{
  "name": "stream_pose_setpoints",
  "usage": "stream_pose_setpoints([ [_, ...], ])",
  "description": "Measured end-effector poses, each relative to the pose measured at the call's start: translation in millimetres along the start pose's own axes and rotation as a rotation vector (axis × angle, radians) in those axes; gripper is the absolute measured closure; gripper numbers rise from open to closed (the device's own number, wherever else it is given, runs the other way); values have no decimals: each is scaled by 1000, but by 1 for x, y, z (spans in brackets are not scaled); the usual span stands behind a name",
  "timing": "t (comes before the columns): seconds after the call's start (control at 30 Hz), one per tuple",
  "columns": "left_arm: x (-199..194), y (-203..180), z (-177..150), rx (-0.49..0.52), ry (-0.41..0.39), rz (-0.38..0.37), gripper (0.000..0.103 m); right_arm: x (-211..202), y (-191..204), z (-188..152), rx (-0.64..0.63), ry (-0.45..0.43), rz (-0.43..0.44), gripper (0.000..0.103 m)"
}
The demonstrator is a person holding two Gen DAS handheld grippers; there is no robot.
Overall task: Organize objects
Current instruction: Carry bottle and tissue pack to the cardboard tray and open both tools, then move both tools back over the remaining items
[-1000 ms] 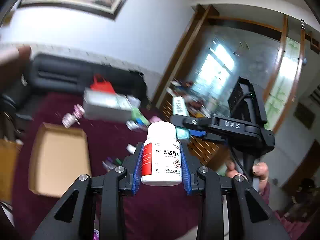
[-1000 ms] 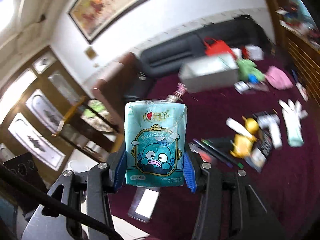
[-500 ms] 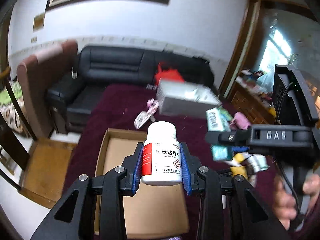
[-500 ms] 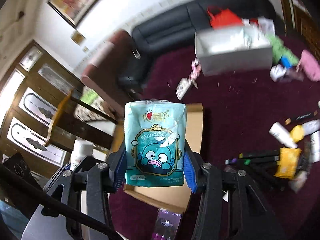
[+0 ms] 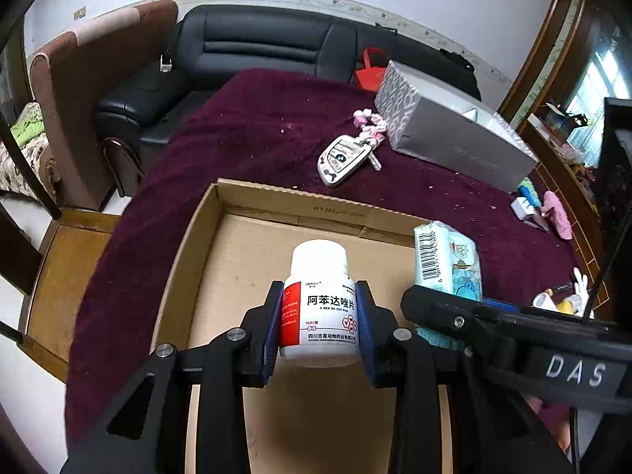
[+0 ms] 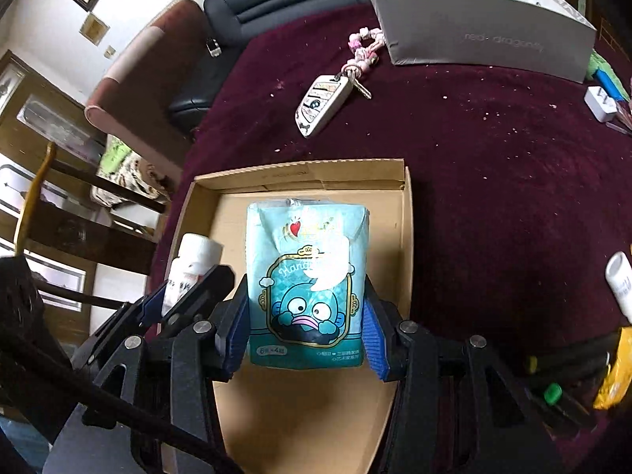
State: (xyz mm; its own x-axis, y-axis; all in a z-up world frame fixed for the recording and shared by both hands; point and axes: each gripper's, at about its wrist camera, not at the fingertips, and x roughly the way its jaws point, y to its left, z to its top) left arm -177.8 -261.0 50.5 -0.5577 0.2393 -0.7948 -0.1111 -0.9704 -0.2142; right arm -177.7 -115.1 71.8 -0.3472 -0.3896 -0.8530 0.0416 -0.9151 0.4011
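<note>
My left gripper (image 5: 319, 328) is shut on a white pill bottle (image 5: 319, 304) with a red and white label, held upright above the shallow cardboard box (image 5: 300, 207). My right gripper (image 6: 306, 330) is shut on a teal tissue pack (image 6: 307, 284) printed with a blue cartoon fish, also above the same cardboard box (image 6: 300, 175). Both hang side by side: the tissue pack (image 5: 448, 260) shows at the right in the left wrist view, and the pill bottle (image 6: 193, 264) at the left in the right wrist view. The box floor under them is bare.
On the maroon tablecloth (image 5: 245, 138) beyond the box lie a car key with a pink charm (image 5: 345, 154) and a long grey box (image 5: 450, 134). Pens, tubes and a yellow packet (image 6: 616, 371) lie at the right. A black sofa (image 5: 252, 47) and a chair stand behind the table.
Both grippers have swung down and toward the cardboard box, each keeping its hold. The view has tipped from the walls to the box, which now lies right below the bottle and the pack.
</note>
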Motion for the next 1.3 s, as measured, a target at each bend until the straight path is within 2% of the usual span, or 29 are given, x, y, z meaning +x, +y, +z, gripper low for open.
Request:
stream_pose_setpoints([
  [0.1, 13, 2, 2, -8, 15, -7, 74, 9, -2, 6, -6, -15, -40, 55],
  [0.23, 22, 3, 5, -15, 24, -16, 74, 15, -8, 10, -1, -25, -45, 55],
  [0.4, 27, 7, 6, -23, 3, -28, 74, 16, -11, 11, -4, -38, -21, 55],
  [0.57, 29, 18, 6, -94, -7, -79, 73, 19, -11, 13, -1, -46, 7, 51],
  [0.7, 28, 25, 6, -149, -1, -114, 73, 20, -13, 14, 21, -53, 28, 42],
  [0.77, 22, 27, 6, -159, -13, -129, 73, 18, -14, 14, 27, -50, 48, 42],
  [0.9, -2, 28, 7, -173, -43, -164, 73, -4, -14, 9, 21, -74, 69, 42],
  [1.0, -28, 25, 2, -171, -53, -173, 71, -36, -17, -1, 2, -112, 90, 42],
  [1.07, -46, 20, -5, -177, -40, -197, 64, -61, -21, -14, -16, -141, 100, 42],
  [1.2, -84, 1, -27, -167, -28, -269, 64, -106, -36, -45, -41, -195, 95, 39],
  [1.3, -112, -18, -47, -163, -33, -316, 56, -137, -54, -74, -54, -246, 61, 37],
])
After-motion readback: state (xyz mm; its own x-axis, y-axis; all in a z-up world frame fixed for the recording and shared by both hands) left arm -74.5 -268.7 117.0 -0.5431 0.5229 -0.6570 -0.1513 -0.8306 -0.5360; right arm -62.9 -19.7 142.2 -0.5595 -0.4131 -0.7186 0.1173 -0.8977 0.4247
